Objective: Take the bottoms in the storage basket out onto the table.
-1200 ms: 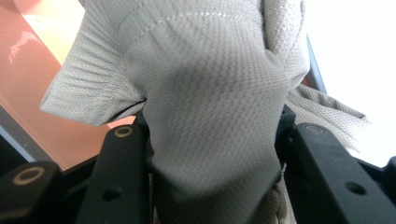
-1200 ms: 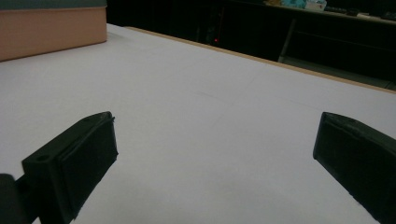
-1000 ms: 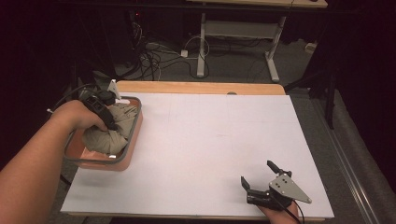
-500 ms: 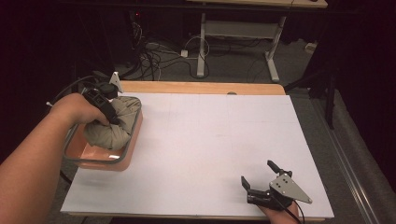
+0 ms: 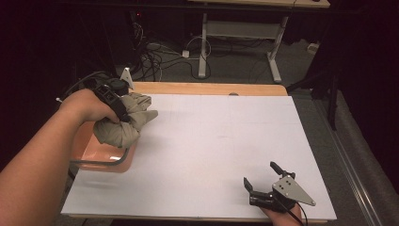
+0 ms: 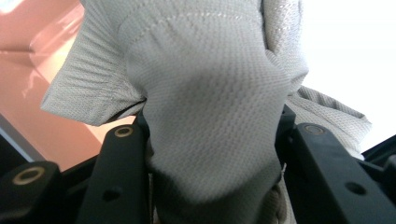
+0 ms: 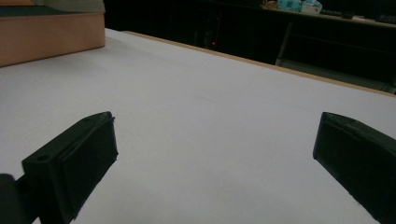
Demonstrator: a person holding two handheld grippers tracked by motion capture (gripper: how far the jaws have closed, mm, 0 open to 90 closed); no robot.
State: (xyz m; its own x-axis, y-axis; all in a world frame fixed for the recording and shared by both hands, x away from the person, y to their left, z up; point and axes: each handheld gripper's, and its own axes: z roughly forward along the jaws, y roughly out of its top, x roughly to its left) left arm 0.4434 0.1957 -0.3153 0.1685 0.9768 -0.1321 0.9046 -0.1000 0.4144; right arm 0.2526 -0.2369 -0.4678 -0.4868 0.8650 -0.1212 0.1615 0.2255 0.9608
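Beige cloth (image 5: 123, 123) bunched in left tongs (image 6: 212, 140), jaws clamped on it, held above pink tray (image 5: 101, 155) at table's (image 5: 226, 141) left edge. Cloth blocks most of tray floor and the jaw tips. Right tongs (image 5: 263, 186) wide apart, empty, near front right; hand (image 5: 282, 217) cut off by frame.

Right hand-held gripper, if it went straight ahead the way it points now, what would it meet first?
Likely nothing soon: the right hand-held gripper, jaws open, points across bare white tabletop toward its far wooden edge; the orange plastic tray sits off-line, though depth is unclear.
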